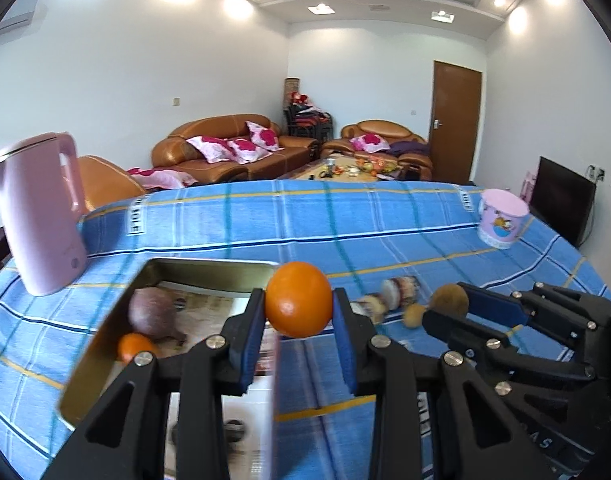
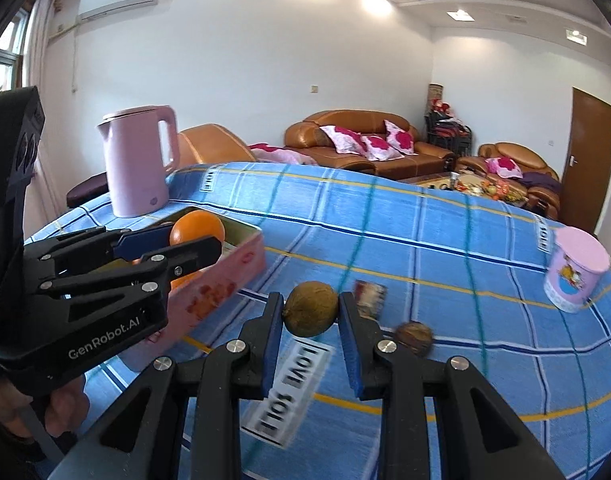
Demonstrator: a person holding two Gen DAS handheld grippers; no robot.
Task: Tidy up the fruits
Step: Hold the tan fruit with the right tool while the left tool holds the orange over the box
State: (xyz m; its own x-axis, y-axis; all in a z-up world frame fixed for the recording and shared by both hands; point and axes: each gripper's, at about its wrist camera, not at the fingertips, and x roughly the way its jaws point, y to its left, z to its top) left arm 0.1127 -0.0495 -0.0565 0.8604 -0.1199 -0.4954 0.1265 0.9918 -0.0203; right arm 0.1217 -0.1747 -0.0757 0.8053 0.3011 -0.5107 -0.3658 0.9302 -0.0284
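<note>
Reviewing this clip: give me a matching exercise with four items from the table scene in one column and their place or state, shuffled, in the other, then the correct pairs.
Items:
1. orange
2. brown fruit
3. pink kettle
4. purple fruit

Places or states:
A. lying inside the tin box
B. clamped in the right gripper
C. standing upright on the blue cloth
D. clamped in the left gripper

Pairs: 1-D, 2-B, 3-C, 4-A

On the table [image 1: 345, 216], the kettle [image 1: 41, 216] stands behind the tin [image 1: 209, 272]; the cup [image 1: 501, 220] far right.
</note>
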